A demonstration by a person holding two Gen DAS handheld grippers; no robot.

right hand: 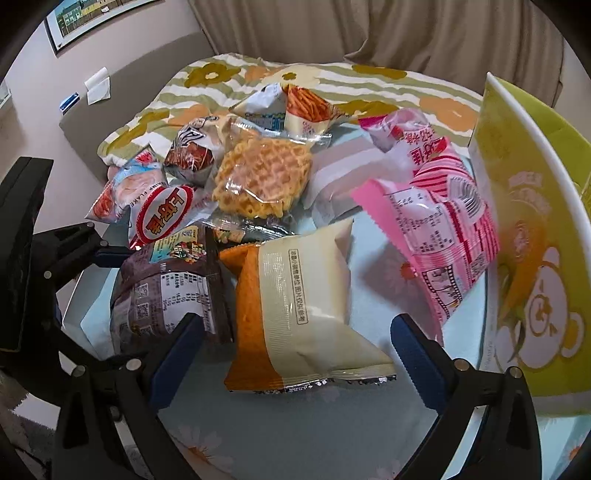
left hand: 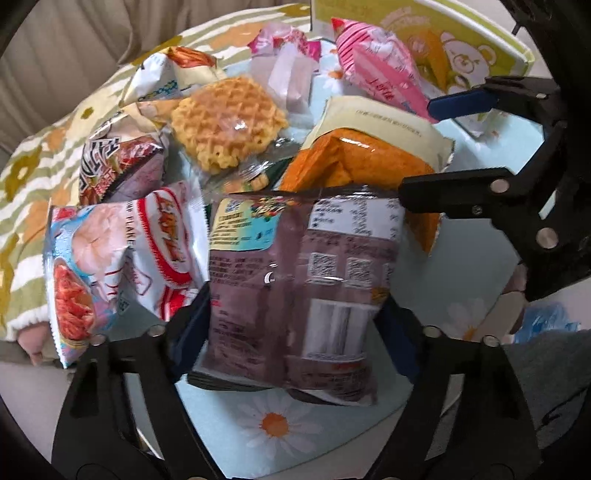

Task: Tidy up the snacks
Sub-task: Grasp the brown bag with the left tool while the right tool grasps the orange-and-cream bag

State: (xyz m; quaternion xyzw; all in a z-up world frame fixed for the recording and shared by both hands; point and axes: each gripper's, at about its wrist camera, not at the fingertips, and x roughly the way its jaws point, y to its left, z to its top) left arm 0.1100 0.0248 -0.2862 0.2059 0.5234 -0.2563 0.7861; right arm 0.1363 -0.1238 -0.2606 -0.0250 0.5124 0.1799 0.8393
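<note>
A pile of snack packets lies on a pale blue daisy cloth (right hand: 332,435). My left gripper (left hand: 291,332) has its fingers on both sides of a brown packet (left hand: 306,291), which also shows in the right wrist view (right hand: 166,295). My right gripper (right hand: 295,354) is open around an orange and cream packet (right hand: 295,306), which also shows in the left wrist view (left hand: 369,155). The right gripper also shows in the left wrist view (left hand: 443,147). A pink striped packet (right hand: 443,229) lies beside a yellow-green box (right hand: 535,258).
A waffle packet (right hand: 262,177), a red and white shrimp flake packet (right hand: 159,214), a dark red packet (right hand: 192,155) and a fries packet (right hand: 295,107) lie behind. A floral quilt (right hand: 221,81) and beige curtain (right hand: 406,33) are beyond.
</note>
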